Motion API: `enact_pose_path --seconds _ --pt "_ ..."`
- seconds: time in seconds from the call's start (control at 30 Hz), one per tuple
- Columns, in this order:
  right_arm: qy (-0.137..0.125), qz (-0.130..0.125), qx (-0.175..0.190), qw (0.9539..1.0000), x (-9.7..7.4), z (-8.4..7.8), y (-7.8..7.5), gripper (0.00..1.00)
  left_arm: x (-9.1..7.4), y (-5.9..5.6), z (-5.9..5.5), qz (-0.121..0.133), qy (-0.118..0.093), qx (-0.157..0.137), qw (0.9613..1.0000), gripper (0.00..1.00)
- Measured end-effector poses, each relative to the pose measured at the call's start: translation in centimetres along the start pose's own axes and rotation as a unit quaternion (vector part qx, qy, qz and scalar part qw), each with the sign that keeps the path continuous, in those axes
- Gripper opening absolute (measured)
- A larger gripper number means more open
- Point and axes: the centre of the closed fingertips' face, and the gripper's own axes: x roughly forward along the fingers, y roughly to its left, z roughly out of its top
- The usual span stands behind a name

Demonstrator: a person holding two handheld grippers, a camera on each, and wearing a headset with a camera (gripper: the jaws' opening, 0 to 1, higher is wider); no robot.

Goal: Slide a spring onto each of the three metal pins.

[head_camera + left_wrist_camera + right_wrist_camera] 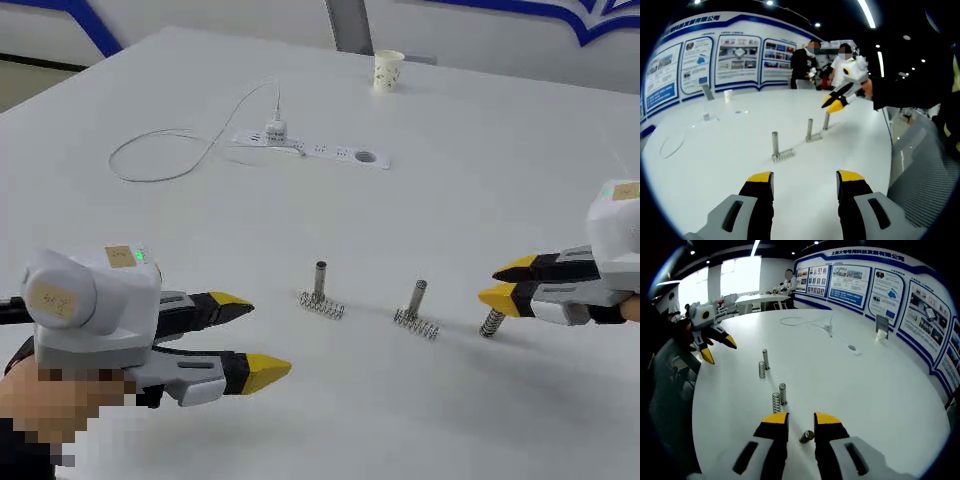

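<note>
Springs: two lie flat on the desk (pixel 520 160). One (pixel 322 305) touches the foot of the left pin (pixel 320 279), the other (pixel 416 323) lies at the foot of the middle pin (pixel 418 296).
Third pin (pixel 491 322): appears to carry its spring already, standing just below the right gripper's tips.
Right gripper (pixel 505 283): fingers narrow, gripping nothing I can make out. In the right gripper view the third pin sits between the tips.
Left gripper (pixel 250 338): fingers wide and empty, well apart from the pins.
Risk: the pins seem to stand loose, so a finger brushing one while reaching for a spring could topple it. A spring pinched off-centre may squirt sideways or roll away — the coils give under pressure.
</note>
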Motion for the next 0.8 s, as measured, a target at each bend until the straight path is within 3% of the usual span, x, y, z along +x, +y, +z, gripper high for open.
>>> enact_pose_path --seconds 0.33,0.8 --pt "-0.001 0.019 -0.006 0.9998 1.2 0.3 1.9 0.21 -0.2 0.0 0.1 0.001 -0.001 0.000 1.0000 0.51" --pt "0.000 0.036 0.008 0.9993 2.7 -0.5 3.3 0.20 -0.1 0.0 0.1 0.001 0.000 -0.001 1.0000 0.51"
